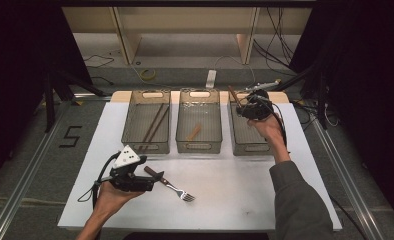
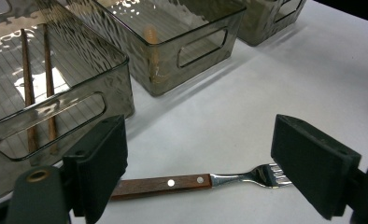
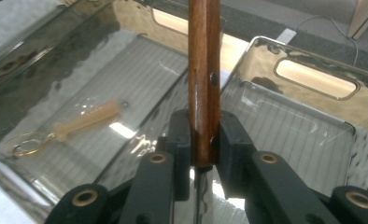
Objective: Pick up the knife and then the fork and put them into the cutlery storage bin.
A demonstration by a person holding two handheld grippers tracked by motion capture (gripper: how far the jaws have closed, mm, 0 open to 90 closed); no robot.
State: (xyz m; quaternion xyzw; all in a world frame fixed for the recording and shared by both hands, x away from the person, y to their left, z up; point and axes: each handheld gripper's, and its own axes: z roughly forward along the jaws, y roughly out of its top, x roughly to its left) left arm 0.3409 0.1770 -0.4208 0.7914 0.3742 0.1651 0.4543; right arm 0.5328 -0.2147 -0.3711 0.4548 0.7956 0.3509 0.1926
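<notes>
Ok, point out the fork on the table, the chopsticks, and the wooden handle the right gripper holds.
fork point(image 2: 166, 183): left gripper view, wooden handle.
chopsticks point(image 1: 154, 126): high view, mid-shafts.
wooden-handled utensil point(image 3: 203, 70): right gripper view, handle above the jaws.

Black jaws on the right gripper point(image 3: 204, 140), pinching a glossy reddish-brown wooden handle point(image 3: 203, 79) with dark rivets. Smoky grey ribbed bins point(image 1: 198, 127), a pale tan utensil point(image 3: 86, 120) inside one. The fork point(image 2: 198, 181): brown wood, silver rivets, shiny steel tines. White table cover point(image 1: 235, 185), dark brown chopsticks point(image 1: 153, 126).
</notes>
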